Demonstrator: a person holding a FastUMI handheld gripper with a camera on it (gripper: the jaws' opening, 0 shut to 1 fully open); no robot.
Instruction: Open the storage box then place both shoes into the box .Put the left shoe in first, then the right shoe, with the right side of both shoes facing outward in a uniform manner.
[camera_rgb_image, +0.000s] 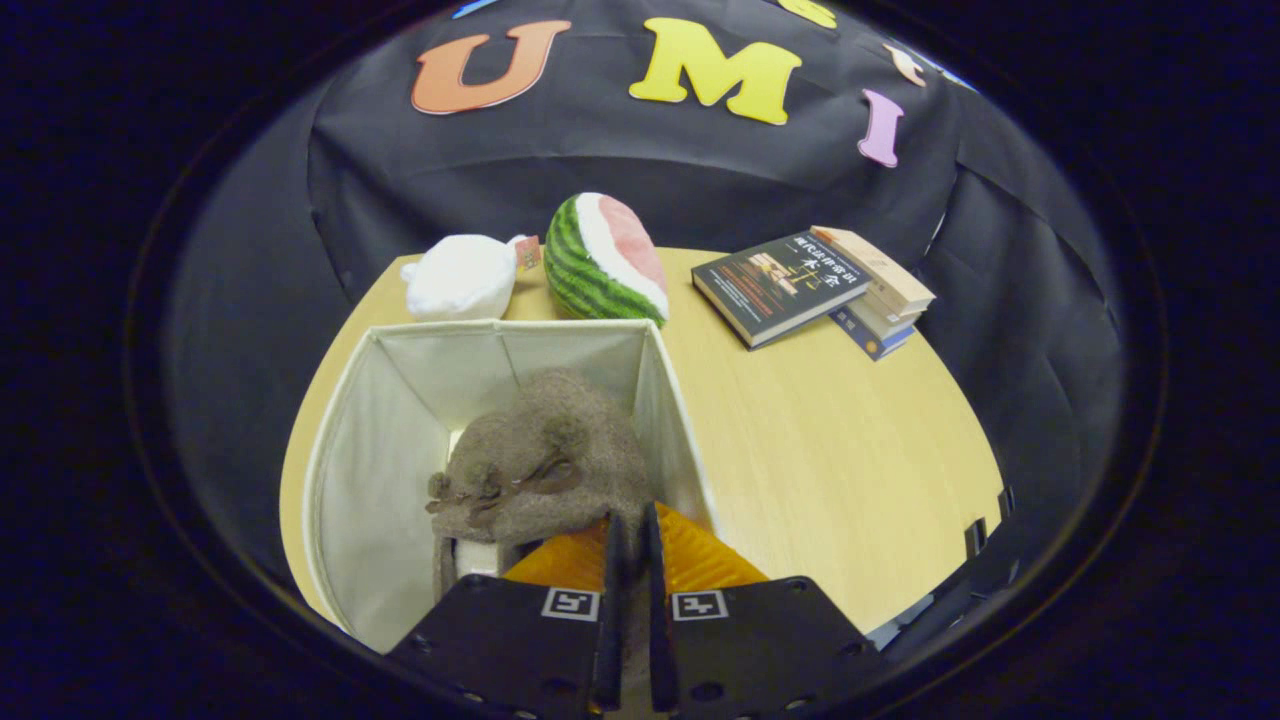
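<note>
Tool nearly pressed together, fingers pinching a thin edge of the fuzzy brown shoe at what looks like the heel or collar, though the exact contact is hidden between the fingertips. Shoe hanging just ahead of the fingers, inside the open white fabric storage box, above something pale lower in the box, too hidden to name. Cannot tell whether left or right shoe, nor which side faces outward.

Judged soft and light: woolly upper, floppy, likely to sag and swing from a one-edge pinch. Little slip risk on such a nap, yet thin fabric could slide out if loosened. Best held at the collar or heel rim, where the material is doubled. Box walls thin cloth, likely to bend if nudged.

Beyond the box on the wooden table: watermelon plush, white plush, stacked books.
</note>
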